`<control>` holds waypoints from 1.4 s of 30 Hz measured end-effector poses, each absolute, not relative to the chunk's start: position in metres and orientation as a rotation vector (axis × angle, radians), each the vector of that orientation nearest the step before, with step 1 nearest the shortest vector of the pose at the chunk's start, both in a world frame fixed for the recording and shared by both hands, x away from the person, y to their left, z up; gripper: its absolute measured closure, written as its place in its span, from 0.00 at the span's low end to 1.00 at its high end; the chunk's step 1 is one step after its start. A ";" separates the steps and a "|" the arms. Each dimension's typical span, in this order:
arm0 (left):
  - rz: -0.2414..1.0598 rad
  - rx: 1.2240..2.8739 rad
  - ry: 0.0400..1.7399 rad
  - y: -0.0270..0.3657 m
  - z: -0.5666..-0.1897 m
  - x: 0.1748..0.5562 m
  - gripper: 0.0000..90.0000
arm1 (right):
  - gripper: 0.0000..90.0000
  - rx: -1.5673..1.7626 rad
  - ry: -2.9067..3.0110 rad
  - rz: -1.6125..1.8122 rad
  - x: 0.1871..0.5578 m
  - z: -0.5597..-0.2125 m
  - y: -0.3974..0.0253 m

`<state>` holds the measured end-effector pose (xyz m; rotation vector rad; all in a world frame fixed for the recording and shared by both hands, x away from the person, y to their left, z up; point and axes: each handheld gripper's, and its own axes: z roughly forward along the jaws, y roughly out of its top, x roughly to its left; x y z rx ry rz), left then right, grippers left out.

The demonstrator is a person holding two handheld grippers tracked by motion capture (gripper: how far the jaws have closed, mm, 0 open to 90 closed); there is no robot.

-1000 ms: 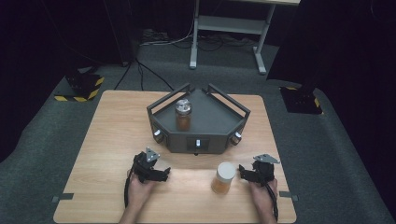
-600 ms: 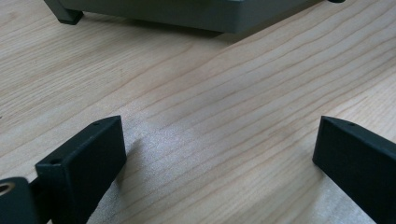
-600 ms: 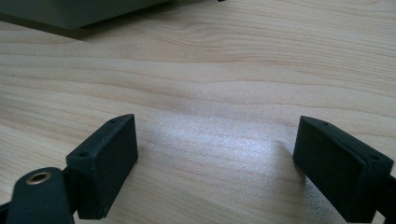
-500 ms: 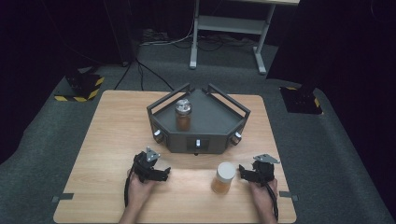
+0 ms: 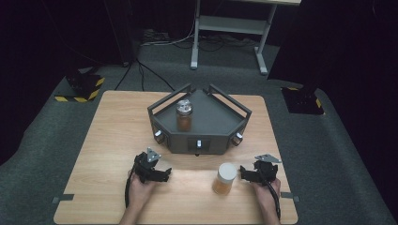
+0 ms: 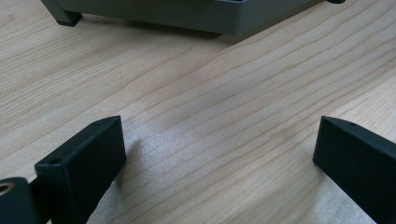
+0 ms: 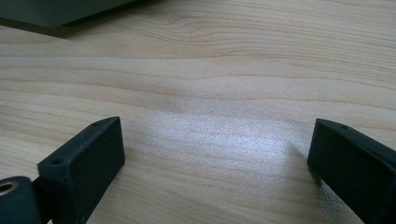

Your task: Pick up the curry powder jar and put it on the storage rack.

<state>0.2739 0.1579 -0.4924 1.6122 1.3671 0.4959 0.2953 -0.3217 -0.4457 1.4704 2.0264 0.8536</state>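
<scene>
Almost nothing has moved since the earlier high views: both hands rest at the near edge of the tabletop (image 5: 112, 131) in the same spots, and the two jars stand where they stood. The left claw (image 5: 162, 174) lies low on the wood with its jaws spread wide and nothing between them; in the left gripper view its jaws frame bare wood grain, with the grey base of the angular tray (image 6: 187, 16) ahead of them. The right claw (image 5: 244, 173) is likewise spread and empty, and in the right gripper view its jaws bracket only wood. Just beside the right claw, off its tips toward the left claw, stands the amber jar with a white lid (image 5: 224, 178), upright and apart from the jaws. Well ahead of both claws, the grey tray (image 5: 213, 123) already holds a second amber jar with a silvery lid (image 5: 184, 115), upright on its floor. Judging from this, one jar seems placed and the white-lidded one is yet to be gripped and carried; the grasp itself has not begun, and the right claw looks best placed to start it.
</scene>
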 end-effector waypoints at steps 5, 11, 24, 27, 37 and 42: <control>0.496 1.612 1.367 0.158 -0.492 0.274 0.03 | 0.04 1.466 2.033 0.858 0.294 -0.446 -0.324; 0.496 1.612 1.367 0.158 -0.492 0.274 0.03 | 0.03 1.453 2.041 0.861 0.290 -0.445 -0.327; 0.496 1.612 1.367 0.158 -0.492 0.274 0.03 | 0.03 1.417 2.061 0.906 0.278 -0.439 -0.334; 0.496 1.612 1.367 0.158 -0.492 0.274 0.03 | 0.03 1.413 2.074 0.918 0.275 -0.438 -0.337; 0.496 1.612 1.367 0.158 -0.492 0.274 0.03 | 0.04 1.377 2.117 0.960 0.256 -0.435 -0.344; 0.496 1.612 1.367 0.158 -0.492 0.274 0.03 | 0.04 1.338 2.149 0.973 0.247 -0.436 -0.346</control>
